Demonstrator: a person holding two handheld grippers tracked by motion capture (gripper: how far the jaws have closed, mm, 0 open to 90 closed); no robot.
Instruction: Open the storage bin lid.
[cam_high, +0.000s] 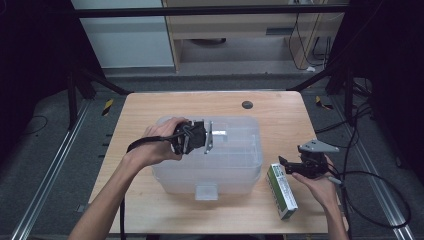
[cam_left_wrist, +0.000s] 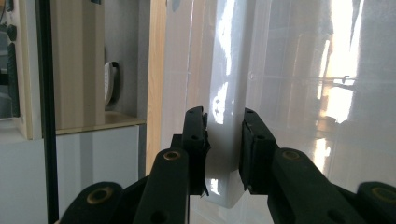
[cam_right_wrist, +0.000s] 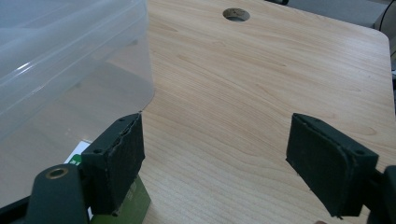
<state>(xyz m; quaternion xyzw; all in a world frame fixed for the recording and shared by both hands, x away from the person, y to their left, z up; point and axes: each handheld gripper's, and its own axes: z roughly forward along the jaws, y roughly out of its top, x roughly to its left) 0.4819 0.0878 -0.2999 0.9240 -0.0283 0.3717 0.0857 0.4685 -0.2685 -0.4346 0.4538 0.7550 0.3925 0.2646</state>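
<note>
A clear plastic storage box (cam_high: 235, 167) with its lid on sits mid-table. My left gripper (cam_high: 209, 136) reaches over the lid from the left. Its jaws are shut on the lid's white raised handle (cam_left_wrist: 225, 158), one pad pressed against each side. In the left gripper view the gripper (cam_left_wrist: 224, 122) looks along the glossy lid (cam_left_wrist: 299, 93). A green and white carton (cam_high: 281, 190) lies flat on the table, right of the box. My right gripper (cam_high: 284, 163) hovers open over the carton's far end, nothing between its pads (cam_right_wrist: 122, 158). The carton (cam_right_wrist: 139, 204) peeks out beneath its left jaw.
The wooden table (cam_high: 150, 107) has a round cable hole (cam_high: 247, 104) near its far edge, also in the right gripper view (cam_right_wrist: 236, 14). The box corner (cam_right_wrist: 70, 60) sits just left of the right gripper. Cables trail off the right side. Bare wood lies beyond the right gripper.
</note>
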